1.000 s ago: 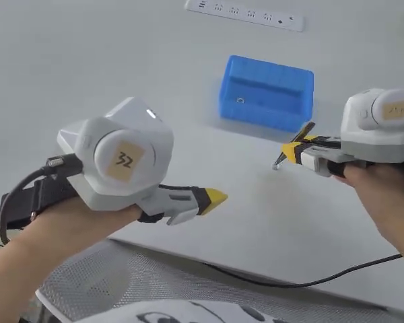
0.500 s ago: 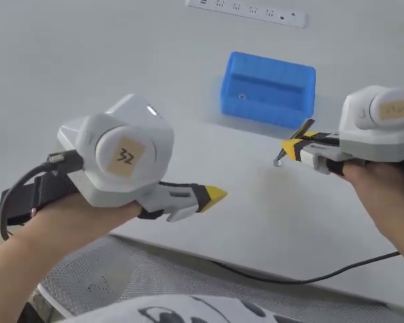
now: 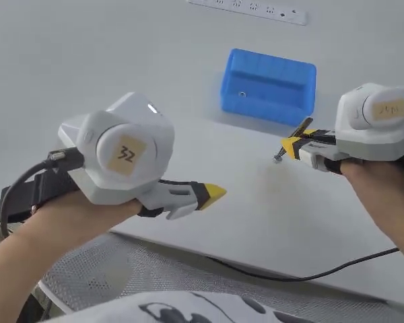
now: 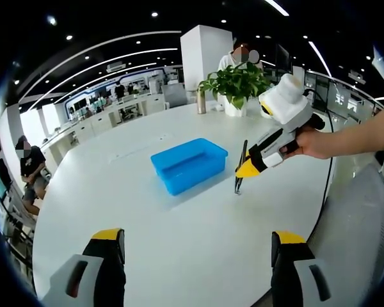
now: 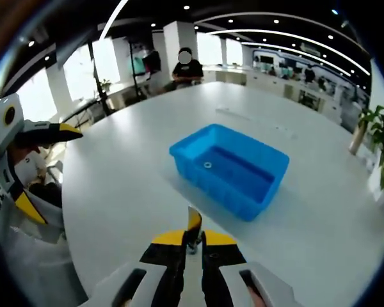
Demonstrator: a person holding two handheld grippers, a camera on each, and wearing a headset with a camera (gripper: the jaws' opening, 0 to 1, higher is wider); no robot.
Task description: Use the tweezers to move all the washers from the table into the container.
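Note:
A blue container (image 3: 268,86) stands on the white table (image 3: 87,54), with one washer (image 3: 242,95) on its floor. My right gripper (image 3: 291,149) is shut on the tweezers (image 3: 293,140), whose tips point down at the table just in front of the container's near right corner; I cannot tell whether the tips hold anything. In the right gripper view the tweezers (image 5: 193,225) stick out between the shut jaws toward the container (image 5: 230,169) and the washer (image 5: 207,165). My left gripper (image 3: 212,195) hovers open near the table's front edge, well left of the container (image 4: 189,165).
A white power strip (image 3: 249,8) lies at the table's far edge. A black cable (image 3: 289,272) runs along the front edge, above a mesh chair (image 3: 108,276). People sit at benches in the background, and a potted plant (image 4: 237,86) stands at the table's far side.

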